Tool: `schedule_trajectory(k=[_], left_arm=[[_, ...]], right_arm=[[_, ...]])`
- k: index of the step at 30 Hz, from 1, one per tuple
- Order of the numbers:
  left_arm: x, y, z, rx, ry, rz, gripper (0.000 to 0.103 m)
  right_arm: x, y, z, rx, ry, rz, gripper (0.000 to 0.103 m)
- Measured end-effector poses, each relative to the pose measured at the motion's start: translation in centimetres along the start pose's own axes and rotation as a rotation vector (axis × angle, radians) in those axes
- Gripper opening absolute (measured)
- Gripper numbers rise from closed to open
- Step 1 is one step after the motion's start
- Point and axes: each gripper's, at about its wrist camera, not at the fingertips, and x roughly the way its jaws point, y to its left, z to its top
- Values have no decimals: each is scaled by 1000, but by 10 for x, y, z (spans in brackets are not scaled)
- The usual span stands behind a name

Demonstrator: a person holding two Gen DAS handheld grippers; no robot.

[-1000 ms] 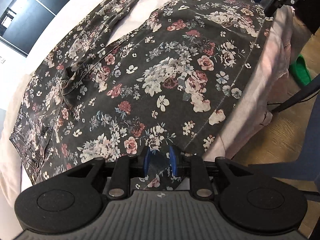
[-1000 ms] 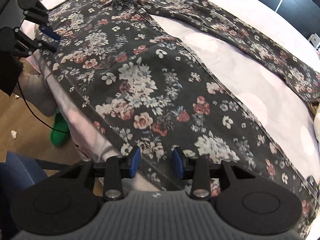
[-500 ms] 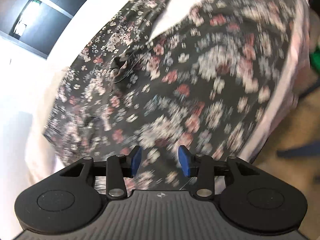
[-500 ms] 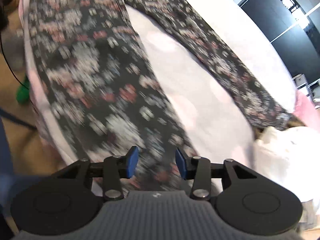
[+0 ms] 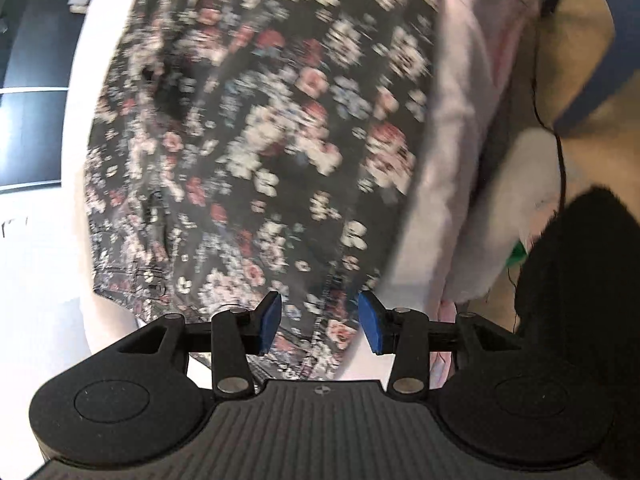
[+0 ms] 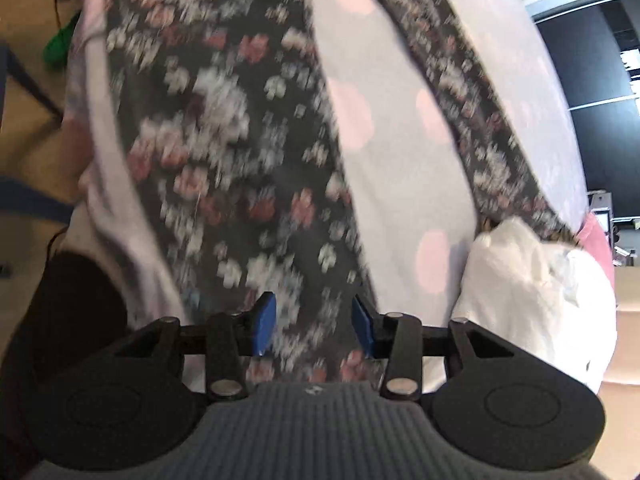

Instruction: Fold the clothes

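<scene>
Dark floral trousers [image 5: 256, 152] lie spread on a pale pink dotted bed sheet [image 6: 400, 160]. The left wrist view shows their waist end, the right wrist view [image 6: 224, 152] a leg running away from me. My left gripper [image 5: 319, 327] is open and empty, just above the waist edge near the bed's side. My right gripper [image 6: 313, 329] is open and empty over the near leg's lower part. Both views are motion-blurred.
The sheet [image 5: 452, 160] hangs over the bed's edge beside a wooden floor [image 5: 580, 60]. A blue chair frame [image 5: 600, 52] stands by the bed. A white bundle [image 6: 532, 292] lies at the leg ends. A green slipper [image 6: 58, 46] lies on the floor.
My left gripper let go of the trousers and opened. Both grippers swung along the bed edge, left toward the waist, right toward the leg ends. The right gripper stayed open.
</scene>
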Motion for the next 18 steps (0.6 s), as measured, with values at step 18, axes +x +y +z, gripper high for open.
schedule_trajectory(k=[18], left_arm=[[29, -5, -11, -60, 92, -32, 51]], right_arm=[[34, 31, -38, -68, 88, 87, 52]])
